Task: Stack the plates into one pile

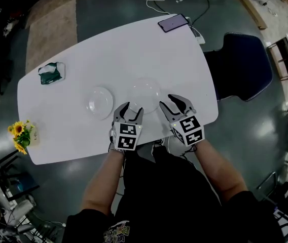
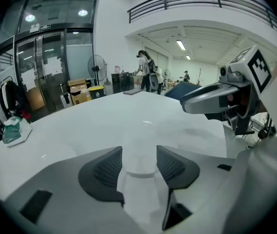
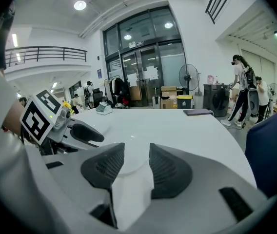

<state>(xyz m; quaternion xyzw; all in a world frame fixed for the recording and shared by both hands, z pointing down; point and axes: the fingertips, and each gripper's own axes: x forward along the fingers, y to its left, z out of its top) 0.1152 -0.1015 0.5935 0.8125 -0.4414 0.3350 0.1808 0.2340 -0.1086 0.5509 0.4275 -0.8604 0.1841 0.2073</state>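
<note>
Worktop [image 1: 134, 49]: white, smooth, low sheen, soft light glints. Left plate [image 1: 99, 103], right plate [image 1: 145, 94]: clear-looking and glossy, glass or plastic, can't tell; barely distinct from the white under them. Left hand-held gripper [image 1: 133, 110], right hand-held gripper [image 1: 168, 103]: grey matt plastic shells. Pads [image 2: 110, 168]: black, finely ribbed, rubbery look. Phone [image 1: 173, 22], upper middle of head view: glossy dark screen. Chair [image 1: 243, 65], right side: dark blue, matt, cloth-like. Floor [image 1: 108, 4]: grey-green, smooth, faint sheen. Green-and-white bundle [image 1: 50, 73], left side: crumpled, cloth or film, unclear.
</note>
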